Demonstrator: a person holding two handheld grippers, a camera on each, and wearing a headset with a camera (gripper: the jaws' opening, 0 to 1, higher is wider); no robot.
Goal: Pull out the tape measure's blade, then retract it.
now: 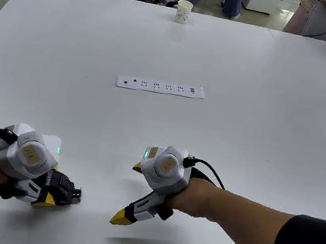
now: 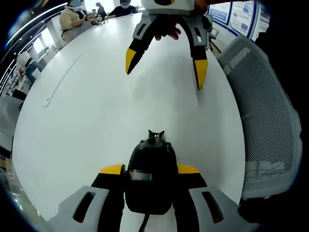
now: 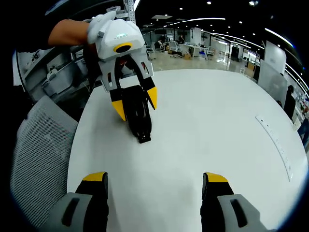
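- My left gripper (image 2: 149,169) is clamped on the tape measure (image 2: 150,181): the black case sits between the two yellow-tipped jaws, one jaw against each side.
- The case juts forward past the jaw tips, and the blade's end hook (image 2: 156,134) sits at its front end, pointing away from the gripper and low over the white table (image 2: 87,125).
- I see no length of blade drawn out beyond that hook.
- My right gripper (image 3: 154,178) is spread wide, with bare table between its jaws and nothing in its grasp.
- The two grippers face each other. From the right gripper, the left one stands straight ahead and tilted down, with the tape measure's hooked end aimed back toward the open jaws.
- The right gripper's tips are near the hook but clearly apart from it.
- In the head view, a white power strip (image 1: 160,87) lies flat on the table well beyond both grippers, and a paper cup (image 1: 183,11) stands farther off near the far edge.
- A grey mesh chair (image 2: 270,121) stands past the table's edge, to the right of my left gripper's jaws.
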